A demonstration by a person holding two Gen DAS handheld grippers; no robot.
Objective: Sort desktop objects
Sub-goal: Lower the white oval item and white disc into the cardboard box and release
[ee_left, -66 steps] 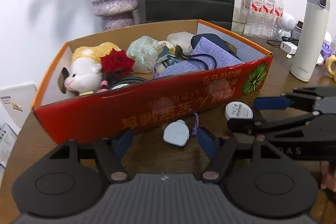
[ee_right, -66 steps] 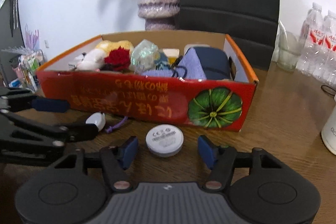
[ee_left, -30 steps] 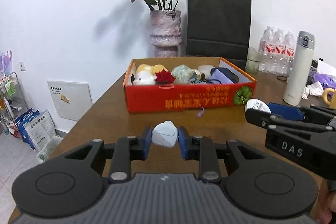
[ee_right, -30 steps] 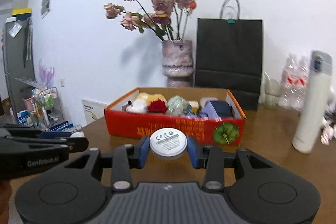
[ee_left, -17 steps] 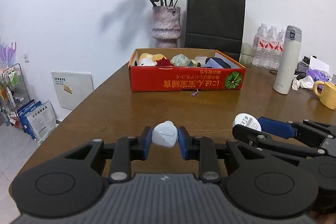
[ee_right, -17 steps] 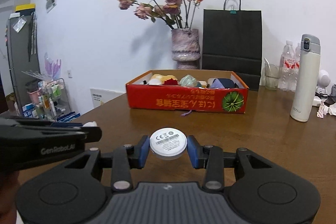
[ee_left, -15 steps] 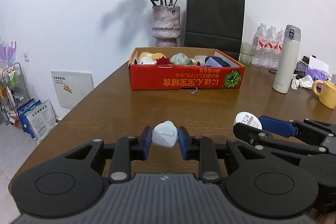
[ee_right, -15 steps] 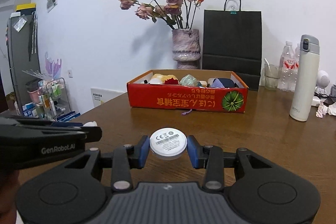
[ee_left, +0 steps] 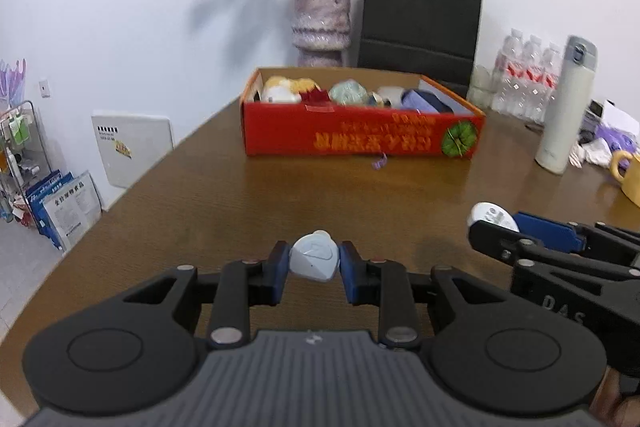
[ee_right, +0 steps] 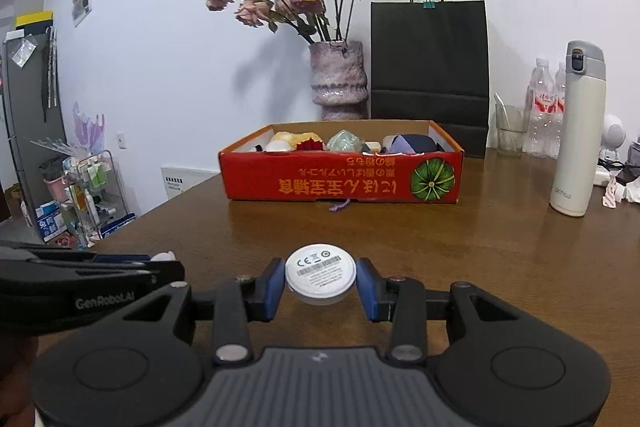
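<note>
My left gripper [ee_left: 314, 263] is shut on a small white rounded case [ee_left: 315, 260], held above the near part of the brown table [ee_left: 280, 195]. My right gripper [ee_right: 320, 285] is shut on a round white disc [ee_right: 320, 274] with a printed label; the disc also shows at the right in the left wrist view [ee_left: 491, 215]. The red cardboard box [ee_left: 360, 139] full of small items stands farther back on the table, and shows in the right wrist view [ee_right: 344, 179]. A purple cord [ee_right: 339, 206] lies in front of it.
A vase of dried roses [ee_right: 339, 79] and a black paper bag [ee_right: 430, 67] stand behind the box. A white thermos [ee_right: 576, 131], water bottles [ee_right: 544, 107], a glass [ee_right: 509, 131] and a yellow mug [ee_left: 628, 175] are at the right. A shelf rack [ee_right: 80, 187] stands left of the table.
Both grippers keep hold of their objects. The left view has moved slightly closer to the box and tilted; the right gripper has barely moved.
</note>
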